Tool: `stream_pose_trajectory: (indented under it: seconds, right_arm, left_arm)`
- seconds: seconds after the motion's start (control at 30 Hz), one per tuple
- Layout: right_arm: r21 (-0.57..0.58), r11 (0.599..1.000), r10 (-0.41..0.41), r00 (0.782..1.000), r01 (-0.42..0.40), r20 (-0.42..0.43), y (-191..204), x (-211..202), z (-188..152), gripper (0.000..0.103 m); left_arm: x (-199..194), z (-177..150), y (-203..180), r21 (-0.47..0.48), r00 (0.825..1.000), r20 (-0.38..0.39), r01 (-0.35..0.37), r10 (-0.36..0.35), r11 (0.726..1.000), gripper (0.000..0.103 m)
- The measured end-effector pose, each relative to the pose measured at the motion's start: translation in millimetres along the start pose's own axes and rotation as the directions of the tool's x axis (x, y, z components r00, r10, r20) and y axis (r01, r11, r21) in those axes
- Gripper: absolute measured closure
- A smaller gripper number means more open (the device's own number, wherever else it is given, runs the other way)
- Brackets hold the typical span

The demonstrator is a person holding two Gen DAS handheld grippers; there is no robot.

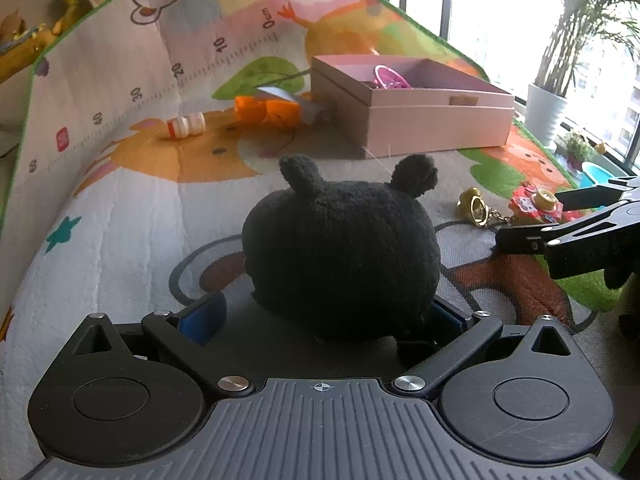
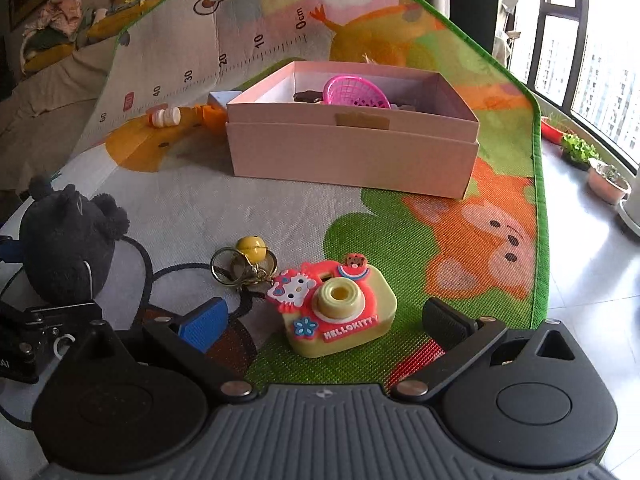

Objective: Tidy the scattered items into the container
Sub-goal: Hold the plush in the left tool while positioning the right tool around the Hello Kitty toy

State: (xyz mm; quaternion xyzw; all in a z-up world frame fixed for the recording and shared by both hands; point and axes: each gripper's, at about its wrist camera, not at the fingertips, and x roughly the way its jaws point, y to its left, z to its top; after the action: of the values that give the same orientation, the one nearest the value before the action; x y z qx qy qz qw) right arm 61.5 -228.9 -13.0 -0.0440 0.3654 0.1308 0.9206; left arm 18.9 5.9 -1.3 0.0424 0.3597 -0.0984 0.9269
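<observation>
A black plush toy with round ears (image 1: 340, 248) sits on the play mat between the fingers of my left gripper (image 1: 322, 320), which is open; a small gap shows beside the left blue pad. The same plush (image 2: 68, 248) appears at the left of the right wrist view. My right gripper (image 2: 326, 322) is open around a yellow and red Hello Kitty toy camera (image 2: 340, 312), touching neither side. A keyring with a gold bell (image 2: 248, 260) lies attached behind the camera. The pink box (image 2: 348, 156) stands farther back, holding a pink basket (image 2: 356, 92).
An orange toy (image 1: 264, 110) and a small white bottle (image 1: 186, 126) lie on the mat left of the box (image 1: 440, 128). The mat's green edge (image 2: 540, 200) borders bare tiled floor on the right. Potted plants (image 2: 608, 184) stand by the window.
</observation>
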Motion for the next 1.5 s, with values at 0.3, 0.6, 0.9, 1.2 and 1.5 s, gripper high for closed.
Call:
stream_pose_trajectory:
  seconds: [0.3,0.6,0.9,1.2,1.5]
  right_arm:
    - [-0.001,1.0,-0.005,1.0,0.005,0.004,0.7,-0.6,-1.0,0.0]
    - [-0.001,1.0,-0.005,1.0,0.005,0.005,0.7,-0.6,-1.1,0.0]
    - [-0.001,1.0,-0.006,1.0,0.006,0.005,1.0,-0.4,-0.6,0.0]
    - [0.0,1.0,-0.004,1.0,0.004,0.005,0.2,0.5,0.2,0.0]
    - [0.002,1.0,-0.003,1.0,0.003,0.009,2.2,-0.4,-1.4,0.0]
  left_arm:
    - [-0.6,-1.2,0.1,-0.006,1.0,0.012,0.001,-0.001,1.0,0.0]
    - [-0.7,-1.4,1.6,-0.011,1.0,0.016,0.007,-0.007,1.0,0.0]
    - [0.1,-0.6,2.9,-0.009,1.0,0.015,0.005,-0.005,1.0,0.0]
    - [-0.4,-1.0,2.9,-0.012,1.0,0.017,0.008,-0.008,1.0,0.0]
    - [-0.7,-1.0,3.1,-0.012,1.0,0.018,0.008,-0.008,1.0,0.0]
